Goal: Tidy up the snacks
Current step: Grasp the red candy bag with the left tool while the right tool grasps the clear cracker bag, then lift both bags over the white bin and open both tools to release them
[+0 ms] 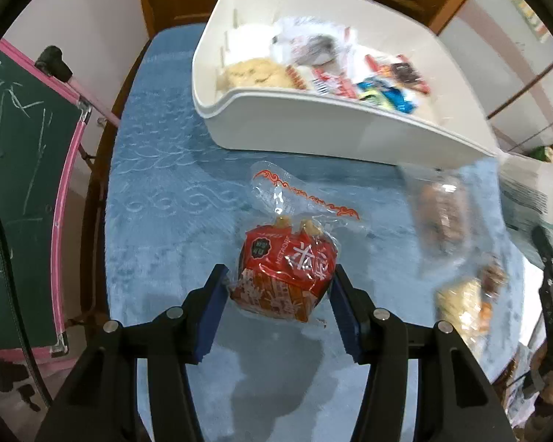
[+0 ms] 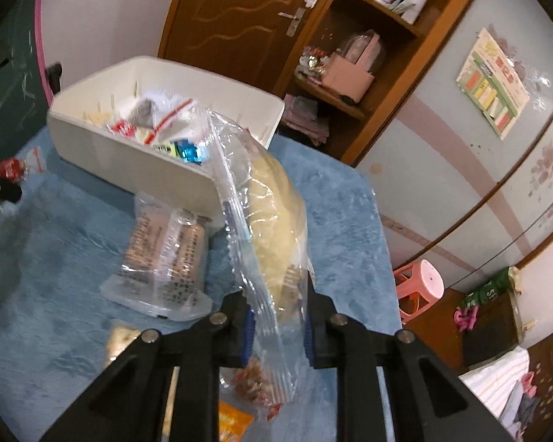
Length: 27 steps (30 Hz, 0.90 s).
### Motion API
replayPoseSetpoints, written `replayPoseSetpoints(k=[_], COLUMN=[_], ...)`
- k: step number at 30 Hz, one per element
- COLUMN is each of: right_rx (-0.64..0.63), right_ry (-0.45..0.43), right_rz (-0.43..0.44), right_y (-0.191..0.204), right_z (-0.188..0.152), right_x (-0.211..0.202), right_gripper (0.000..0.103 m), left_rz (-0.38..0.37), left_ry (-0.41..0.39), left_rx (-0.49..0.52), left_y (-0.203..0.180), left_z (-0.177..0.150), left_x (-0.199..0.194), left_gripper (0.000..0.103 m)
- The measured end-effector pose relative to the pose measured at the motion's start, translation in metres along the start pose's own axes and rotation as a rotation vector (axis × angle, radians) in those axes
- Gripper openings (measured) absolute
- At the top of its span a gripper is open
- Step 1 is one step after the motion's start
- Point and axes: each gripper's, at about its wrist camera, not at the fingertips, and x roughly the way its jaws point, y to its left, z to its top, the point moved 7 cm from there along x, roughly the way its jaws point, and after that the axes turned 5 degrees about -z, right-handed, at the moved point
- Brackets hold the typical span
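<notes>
My left claw (image 1: 278, 281) pinches the red packet (image 1: 285, 270), my right claw (image 2: 278, 322) grips the clear bag (image 2: 265, 228), both lifted clear for the bin (image 1: 313, 129).

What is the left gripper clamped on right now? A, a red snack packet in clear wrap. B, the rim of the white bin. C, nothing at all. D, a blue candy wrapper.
A: the left gripper pads press both sides of the red snack packet, above the blue cloth.
</notes>
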Motion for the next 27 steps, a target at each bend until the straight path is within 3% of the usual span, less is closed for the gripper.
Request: replayPoseSetpoints(k=[7, 10, 17, 27], right_rx=[0.066, 0.083, 0.134, 0.192], right_ry=[-0.081, -0.126, -0.256, -0.418], right_rz=[0.042, 0.055, 0.09, 0.125], right_y=[-0.005, -0.006, -0.016, -0.033], right_z=[0.019, 0.032, 0.079, 0.16], right_x=[-0.056, -0.078, -0.113, -0.127], right_gripper=[0.02, 0.02, 0.02, 0.02], left_rz=[-0.054, -0.061, -0.081, 0.008], left_ry=[-0.064, -0.114, -0.256, -0.425], left_rx=[0.053, 0.083, 0.124, 0.14], left_y=[-0.041, -0.054, -0.081, -0.098], left_z=[-0.022, -0.015, 0.028, 0.107], left_x=[-0.061, -0.089, -0.157, -0.21], left_gripper=[0.053, 0.053, 0.053, 0.054])
